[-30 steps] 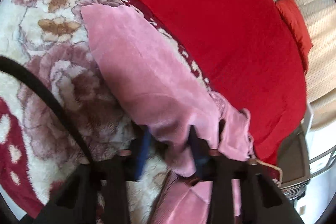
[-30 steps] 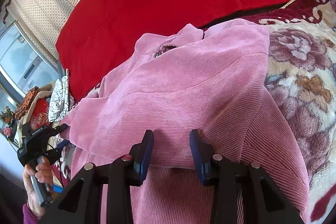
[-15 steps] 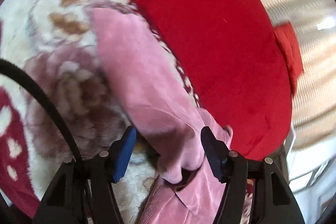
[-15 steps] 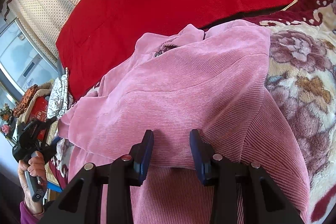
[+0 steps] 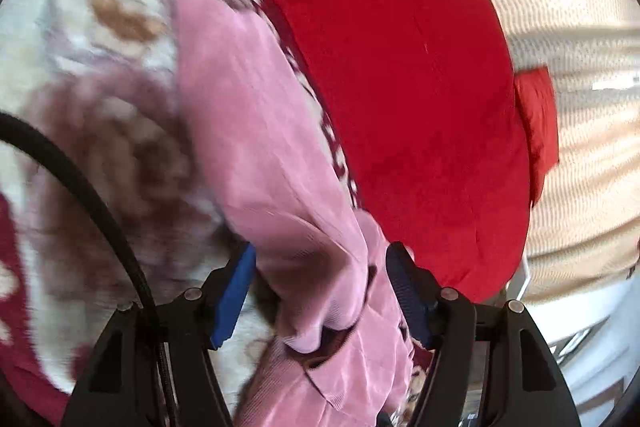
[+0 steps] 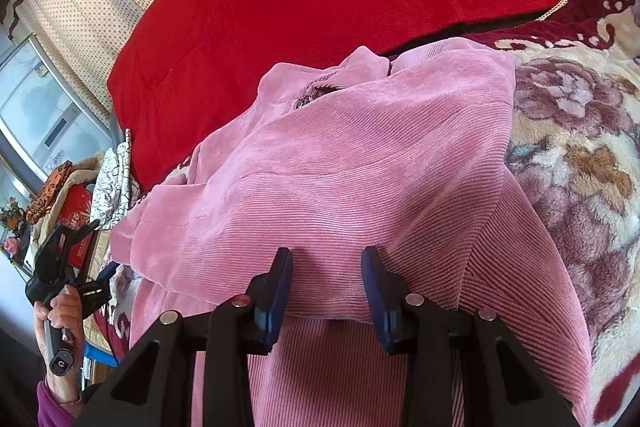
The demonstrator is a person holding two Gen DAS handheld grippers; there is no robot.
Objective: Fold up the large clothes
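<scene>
Lying between left gripper [image 5: 320, 291] open jaws: pink garment [image 5: 256, 131].

No text, label or number can be read anywhere.

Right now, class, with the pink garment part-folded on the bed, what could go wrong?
1. The left tool has just been opening; the pink sleeve lies loose between its fingers and may slide off the fold.
2. The right tool seems to pinch a thick folded edge of the pink garment; layers could slip unevenly.
</scene>
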